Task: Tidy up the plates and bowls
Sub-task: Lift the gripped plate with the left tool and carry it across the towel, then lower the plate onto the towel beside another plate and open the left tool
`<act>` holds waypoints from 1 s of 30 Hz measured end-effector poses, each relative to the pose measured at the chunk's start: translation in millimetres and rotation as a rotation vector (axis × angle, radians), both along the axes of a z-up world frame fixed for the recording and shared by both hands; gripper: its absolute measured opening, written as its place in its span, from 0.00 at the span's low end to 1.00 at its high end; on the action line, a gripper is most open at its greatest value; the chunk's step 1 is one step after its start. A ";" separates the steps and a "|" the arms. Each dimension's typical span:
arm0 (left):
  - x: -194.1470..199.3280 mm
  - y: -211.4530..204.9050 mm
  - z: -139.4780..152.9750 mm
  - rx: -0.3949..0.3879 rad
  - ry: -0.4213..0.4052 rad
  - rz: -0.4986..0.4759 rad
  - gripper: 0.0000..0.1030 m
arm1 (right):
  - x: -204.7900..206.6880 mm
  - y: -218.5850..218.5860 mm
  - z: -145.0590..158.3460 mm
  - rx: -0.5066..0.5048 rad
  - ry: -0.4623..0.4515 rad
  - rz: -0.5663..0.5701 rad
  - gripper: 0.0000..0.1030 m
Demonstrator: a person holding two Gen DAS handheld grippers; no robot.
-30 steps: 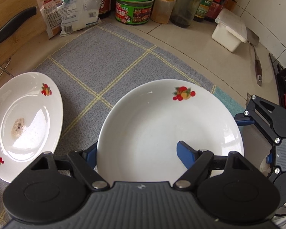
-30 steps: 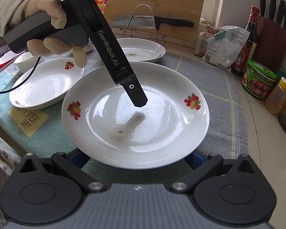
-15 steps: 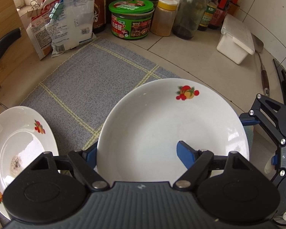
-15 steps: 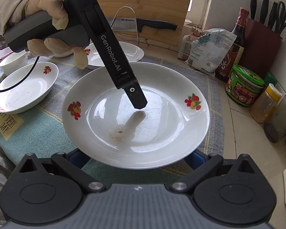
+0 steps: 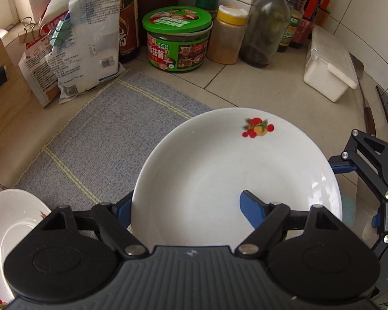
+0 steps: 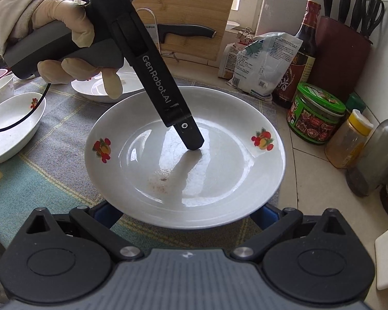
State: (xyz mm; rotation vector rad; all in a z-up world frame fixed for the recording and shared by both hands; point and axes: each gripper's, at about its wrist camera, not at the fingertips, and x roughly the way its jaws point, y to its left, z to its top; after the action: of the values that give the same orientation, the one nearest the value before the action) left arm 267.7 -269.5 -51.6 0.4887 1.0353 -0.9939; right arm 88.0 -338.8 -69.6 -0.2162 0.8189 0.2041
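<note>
While the left tongs (image 5: pixel 186 206) pinch the near rim of the fruit-print plate (image 5: pixel 235 170), carry it level above the grey mat (image 5: pixel 111 134) near the bench's back corner. The right tongs (image 6: pixel 186 211) straddle its rim; whether they press, I cannot tell.

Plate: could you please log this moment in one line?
plate | left gripper: clamped on rim | right gripper: fingers under near rim, grip unclear

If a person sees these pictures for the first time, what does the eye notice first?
A white plate with fruit prints fills the middle, held between the left gripper and the right gripper, above a grey cloth. Behind it stands a green-lidded jar among bottles by the tiled wall.
</note>
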 end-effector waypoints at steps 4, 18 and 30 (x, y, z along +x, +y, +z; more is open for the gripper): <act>4.5 -5.8 -3.5 -0.002 -0.011 -0.007 0.80 | 6.4 -5.6 -2.9 -0.006 0.007 -0.009 1.00; 15.1 -16.6 -19.6 0.006 -0.009 -0.015 0.80 | 18.9 -11.2 -14.9 0.003 0.037 -0.041 1.00; 23.9 -26.8 -27.2 0.013 -0.038 -0.008 0.80 | 31.6 -19.8 -22.3 0.025 0.049 -0.065 1.00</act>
State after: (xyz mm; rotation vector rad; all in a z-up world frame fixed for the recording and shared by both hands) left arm 291.6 -296.3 -78.7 0.5209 1.0074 -0.9817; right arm 119.6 -358.6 -91.9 -0.1610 0.8702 0.1588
